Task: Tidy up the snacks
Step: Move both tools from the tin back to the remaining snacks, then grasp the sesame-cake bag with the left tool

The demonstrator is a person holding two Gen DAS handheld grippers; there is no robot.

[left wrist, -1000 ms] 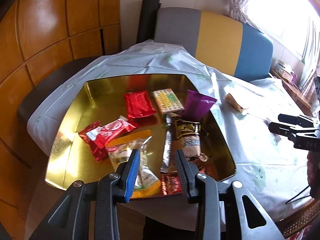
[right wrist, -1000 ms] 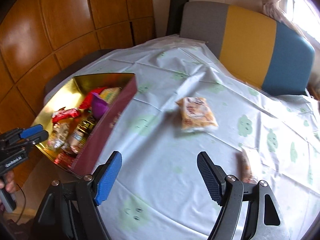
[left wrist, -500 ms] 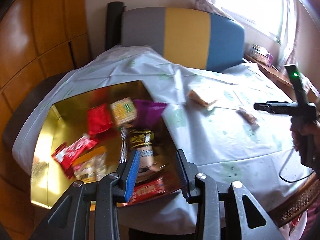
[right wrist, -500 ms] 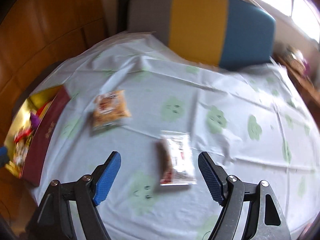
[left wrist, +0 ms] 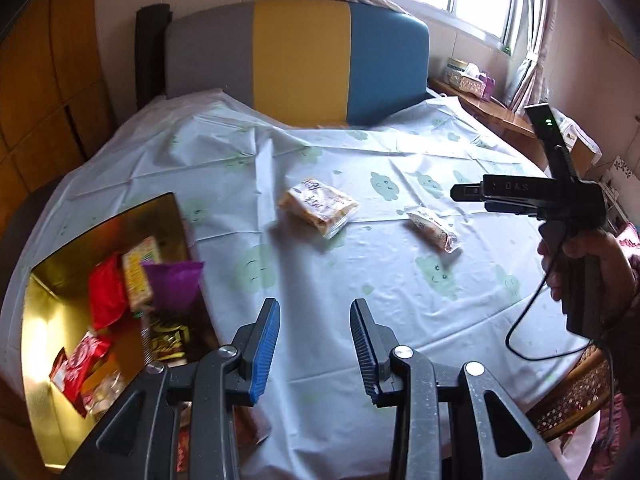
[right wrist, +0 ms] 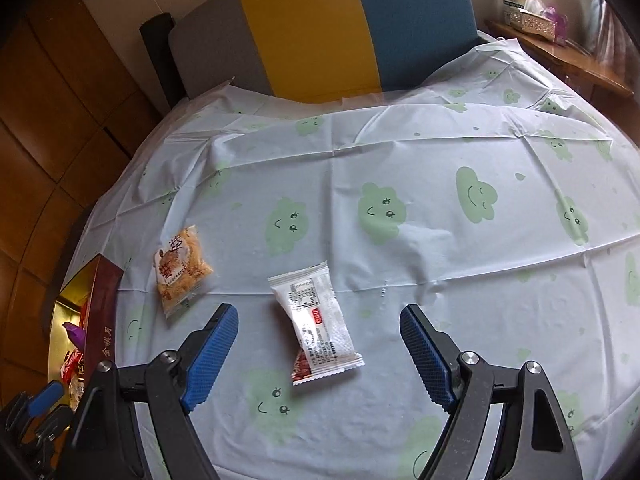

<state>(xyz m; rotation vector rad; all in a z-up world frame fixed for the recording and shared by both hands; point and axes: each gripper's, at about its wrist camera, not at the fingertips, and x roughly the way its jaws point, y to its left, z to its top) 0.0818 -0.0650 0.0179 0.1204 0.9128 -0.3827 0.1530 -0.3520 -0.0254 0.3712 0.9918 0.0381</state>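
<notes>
The tabletop (right wrist: 400, 152) is round, under a pale cloth (left wrist: 340, 280) printed with green smiling clouds. Two snacks lie on it, near each other but apart: an orange packet (right wrist: 182, 270) and a white wrapper (right wrist: 316, 322). At the edge rests a gold-lined box (left wrist: 168, 216) with maroon outer walls; its contents are blurred, probably assorted snack packets.
</notes>
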